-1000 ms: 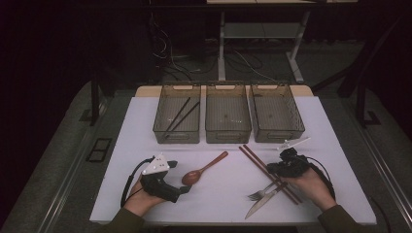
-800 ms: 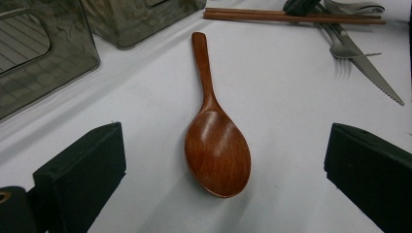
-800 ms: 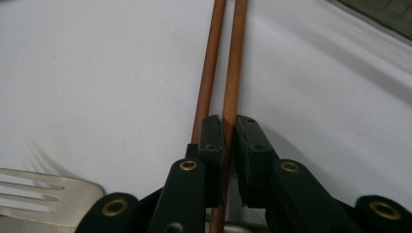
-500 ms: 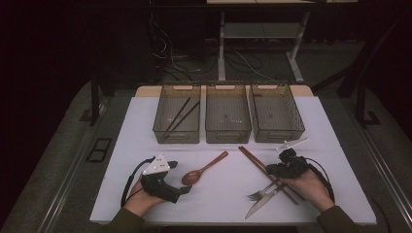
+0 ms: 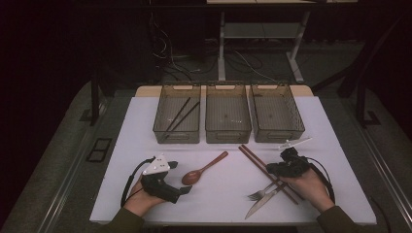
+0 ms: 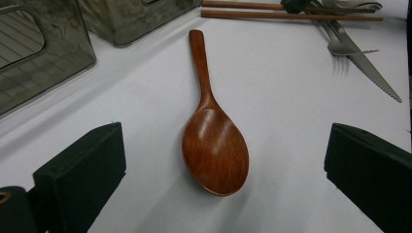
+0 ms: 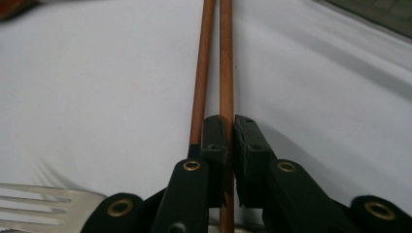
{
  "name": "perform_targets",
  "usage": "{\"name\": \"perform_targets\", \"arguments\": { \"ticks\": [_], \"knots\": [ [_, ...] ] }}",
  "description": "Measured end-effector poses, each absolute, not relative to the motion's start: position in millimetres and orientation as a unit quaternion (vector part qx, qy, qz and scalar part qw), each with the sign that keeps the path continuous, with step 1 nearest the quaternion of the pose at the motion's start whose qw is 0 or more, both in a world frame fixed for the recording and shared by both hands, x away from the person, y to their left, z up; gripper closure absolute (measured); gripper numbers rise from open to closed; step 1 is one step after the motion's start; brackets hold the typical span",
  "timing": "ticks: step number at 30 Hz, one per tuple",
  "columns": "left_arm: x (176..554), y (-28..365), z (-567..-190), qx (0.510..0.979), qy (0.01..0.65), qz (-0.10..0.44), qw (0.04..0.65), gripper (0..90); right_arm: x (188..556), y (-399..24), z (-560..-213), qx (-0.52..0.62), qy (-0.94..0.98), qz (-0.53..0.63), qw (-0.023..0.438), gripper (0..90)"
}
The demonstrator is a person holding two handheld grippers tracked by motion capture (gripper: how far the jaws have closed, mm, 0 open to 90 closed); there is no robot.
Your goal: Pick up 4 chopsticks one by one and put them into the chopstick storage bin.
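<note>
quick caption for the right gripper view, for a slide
Right tongs shut on one brown chopstick, its twin lying just outside the jaws, fork tines at lower left.

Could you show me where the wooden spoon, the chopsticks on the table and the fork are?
spoon (image 6: 215,153): left gripper view, middle of its bowl.
chopsticks (image 7: 225,58): right gripper view, shaft of the right-hand stick, ahead of the fingers.
fork (image 5: 257,194): high view, near its tines.
</note>
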State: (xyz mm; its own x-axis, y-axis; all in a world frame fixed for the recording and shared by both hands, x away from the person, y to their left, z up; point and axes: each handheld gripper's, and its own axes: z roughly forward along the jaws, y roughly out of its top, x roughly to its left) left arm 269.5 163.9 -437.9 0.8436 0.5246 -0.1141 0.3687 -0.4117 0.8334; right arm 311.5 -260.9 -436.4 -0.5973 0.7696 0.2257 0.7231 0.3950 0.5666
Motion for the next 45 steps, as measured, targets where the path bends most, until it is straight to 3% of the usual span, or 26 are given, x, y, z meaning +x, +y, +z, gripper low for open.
{"name": "perform_targets", "arguments": {
  "ticks": [45],
  "knots": [
    [270.1, 165.2, -437.7, 0.836, 0.264, 0.083, 0.474, 0.7, 311.9, -235.5, -406.7, 0.357, 0.847, 0.393, 0.032, 83.2]
  ]
}}
